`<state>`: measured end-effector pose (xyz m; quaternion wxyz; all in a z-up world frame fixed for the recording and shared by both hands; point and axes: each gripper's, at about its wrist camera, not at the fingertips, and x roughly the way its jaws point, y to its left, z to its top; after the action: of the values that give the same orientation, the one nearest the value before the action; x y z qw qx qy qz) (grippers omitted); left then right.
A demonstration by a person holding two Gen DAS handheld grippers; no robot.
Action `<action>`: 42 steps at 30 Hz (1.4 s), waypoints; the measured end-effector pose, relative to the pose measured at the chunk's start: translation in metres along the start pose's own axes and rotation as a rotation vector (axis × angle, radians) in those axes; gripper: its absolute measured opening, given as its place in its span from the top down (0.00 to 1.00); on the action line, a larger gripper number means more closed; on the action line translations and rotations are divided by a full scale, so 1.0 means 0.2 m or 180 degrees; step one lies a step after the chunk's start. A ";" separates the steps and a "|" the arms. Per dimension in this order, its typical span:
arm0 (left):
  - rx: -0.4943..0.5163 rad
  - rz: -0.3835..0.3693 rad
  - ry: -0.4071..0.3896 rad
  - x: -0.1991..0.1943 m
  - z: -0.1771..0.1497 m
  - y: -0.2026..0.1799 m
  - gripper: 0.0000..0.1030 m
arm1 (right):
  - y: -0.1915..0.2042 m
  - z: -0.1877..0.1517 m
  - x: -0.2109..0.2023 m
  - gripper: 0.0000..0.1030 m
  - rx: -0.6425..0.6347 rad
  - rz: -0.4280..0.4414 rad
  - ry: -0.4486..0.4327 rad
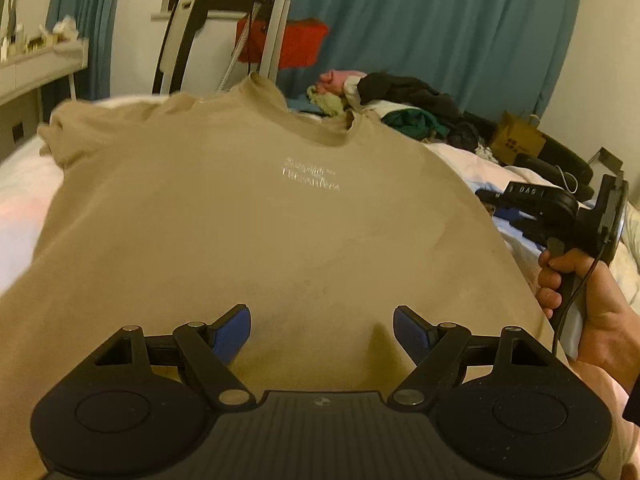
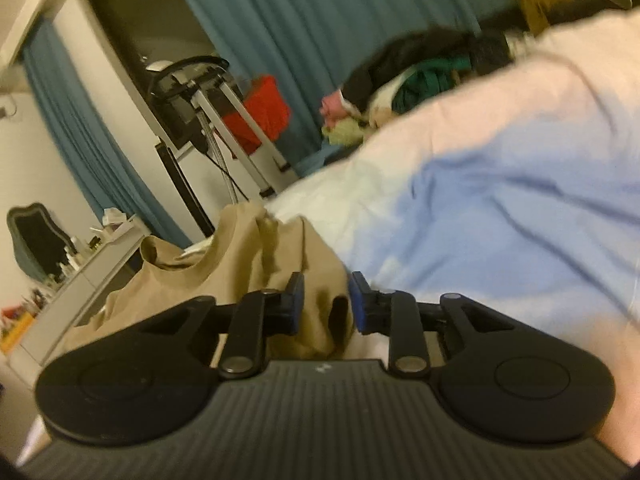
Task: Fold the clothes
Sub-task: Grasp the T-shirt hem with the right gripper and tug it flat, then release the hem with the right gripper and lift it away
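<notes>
A tan T-shirt (image 1: 260,220) with small white chest print lies spread front-up on the bed, collar at the far end. My left gripper (image 1: 322,320) hovers just over its near lower part, blue pads wide apart, open, nothing between them. At the shirt's right edge a hand (image 1: 580,300) holds the other gripper by its handle. In the right wrist view the tan T-shirt (image 2: 248,248) is bunched at its sleeve side, and my right gripper (image 2: 326,304) has its blue pads close together with a fold of that cloth pinched between them.
The bed sheet (image 2: 500,208) is white and pale blue. A heap of dark, green and pink clothes (image 1: 408,108) lies at the far side. A brown paper bag (image 1: 516,138) stands right of it. A metal frame with a red cloth (image 1: 280,40) and a white shelf (image 1: 36,68) stand behind.
</notes>
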<state>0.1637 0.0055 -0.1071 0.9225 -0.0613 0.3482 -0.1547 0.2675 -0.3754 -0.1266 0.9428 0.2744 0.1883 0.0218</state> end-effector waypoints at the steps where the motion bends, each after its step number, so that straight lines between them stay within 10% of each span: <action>1: -0.0063 -0.0026 0.0019 0.01 0.00 0.02 0.22 | 0.01 -0.01 0.01 0.79 -0.0044 -0.0009 0.0041; 9: -0.0303 -0.0069 0.0041 0.02 0.02 0.07 0.22 | 0.06 -0.06 0.08 0.78 -0.0302 -0.0412 0.0285; 13: -0.0311 -0.0025 0.0016 0.00 0.02 0.06 0.22 | 0.08 -0.03 0.01 0.96 -0.0299 -0.0279 0.0043; 21: -0.0438 -0.0017 -0.0020 -0.01 0.05 0.10 0.22 | 0.15 0.47 -0.01 0.96 -0.0492 -0.0587 -0.0455; 26: -0.0509 -0.0038 -0.0014 0.03 0.09 0.13 0.22 | 0.08 0.73 0.24 0.95 -0.1008 -0.1434 -0.0181; 29: -0.0508 -0.0015 -0.0014 0.06 0.10 0.14 0.22 | 0.03 0.72 0.30 0.92 -0.0981 -0.1485 0.0009; 30: -0.0513 -0.0021 -0.0014 0.06 0.10 0.15 0.22 | 0.01 0.71 0.30 0.88 -0.0939 -0.1454 0.0065; 34: -0.0520 -0.0040 -0.0041 0.07 0.12 0.16 0.22 | 0.03 0.57 0.16 0.18 -0.0835 -0.1302 0.0162; 42: -0.0490 -0.0125 -0.0092 -0.07 0.10 0.12 0.22 | 0.38 0.17 -0.50 0.19 -0.0651 -0.0565 0.0133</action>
<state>0.1736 0.0334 -0.0888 0.9168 -0.1411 0.3444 -0.1447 0.1922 -0.3416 -0.0264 0.9599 0.1586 0.2281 -0.0369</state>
